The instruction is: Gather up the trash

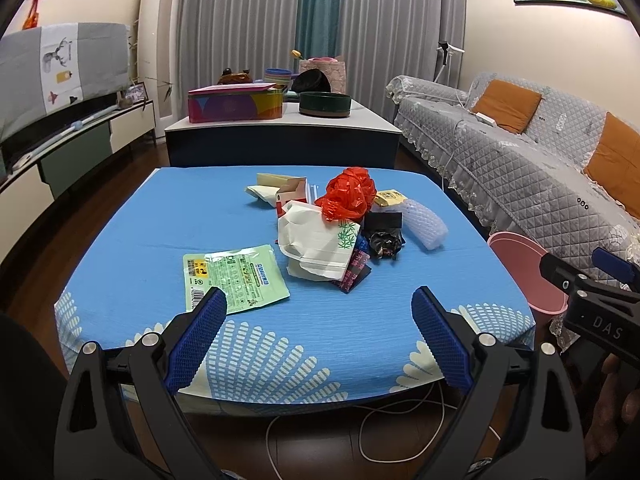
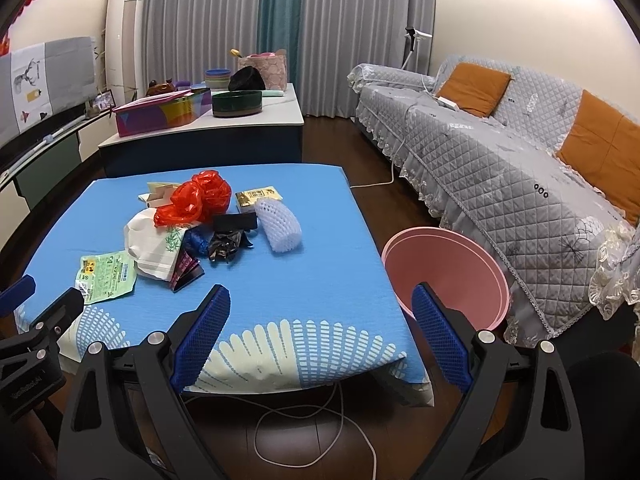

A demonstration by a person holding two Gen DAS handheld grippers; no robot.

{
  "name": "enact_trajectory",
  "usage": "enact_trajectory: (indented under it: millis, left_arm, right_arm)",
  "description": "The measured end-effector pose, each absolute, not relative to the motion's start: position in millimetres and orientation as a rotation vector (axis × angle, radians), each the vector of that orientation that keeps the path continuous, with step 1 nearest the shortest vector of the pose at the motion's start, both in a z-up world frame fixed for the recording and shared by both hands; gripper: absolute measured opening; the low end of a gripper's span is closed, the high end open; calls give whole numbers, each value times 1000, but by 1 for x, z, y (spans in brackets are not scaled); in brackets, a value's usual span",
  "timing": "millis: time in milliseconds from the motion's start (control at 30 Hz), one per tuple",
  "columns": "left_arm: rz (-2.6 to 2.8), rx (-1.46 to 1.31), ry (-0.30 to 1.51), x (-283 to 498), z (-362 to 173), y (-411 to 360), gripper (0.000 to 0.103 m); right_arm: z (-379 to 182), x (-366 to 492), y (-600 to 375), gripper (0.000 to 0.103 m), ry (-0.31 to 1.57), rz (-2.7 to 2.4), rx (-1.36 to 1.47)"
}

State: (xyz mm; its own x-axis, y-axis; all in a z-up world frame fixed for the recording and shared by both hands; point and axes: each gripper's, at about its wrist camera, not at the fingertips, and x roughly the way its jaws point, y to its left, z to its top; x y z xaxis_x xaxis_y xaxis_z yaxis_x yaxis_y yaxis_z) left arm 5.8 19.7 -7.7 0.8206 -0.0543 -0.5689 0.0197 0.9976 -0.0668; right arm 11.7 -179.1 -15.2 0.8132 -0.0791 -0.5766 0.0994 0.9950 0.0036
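Left claw [image 1: 319,312] sits low centre of left wrist view, jaws spread wide w/ nothing between them, above the near edge of the blue tabletop [image 1: 160,216]; right claw [image 2: 322,312] same in its own view, wide open & empty, its right finger overlapping the pink bin [image 2: 444,264] in frame. Trash is heaped mid-frame on the tabletop: red plastic bag [image 1: 350,194] on top, white paper bag [image 1: 316,246] w/ green leaf print below it, crumpled black wrapper [image 1: 384,242] to its right, white foam net sleeve [image 1: 426,222] further right, cardboard bits [image 1: 276,190] behind; green flat packet [image 1: 234,276] lies apart at left of the pile, just ahead of the left finger. Bin stands beside the tabletop's right edge, near the grey sofa [image 2: 520,176]; white cable [image 2: 304,420] loops on the floor at bottom of frame.
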Motion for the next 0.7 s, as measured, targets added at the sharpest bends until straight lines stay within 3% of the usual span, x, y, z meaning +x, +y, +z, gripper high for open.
enact_trajectory:
  millis: [700]
  left_arm:
    - [-45, -61, 603, 6, -11, 21, 91]
  right_arm:
    - [-15, 10, -175, 90, 605, -90, 24]
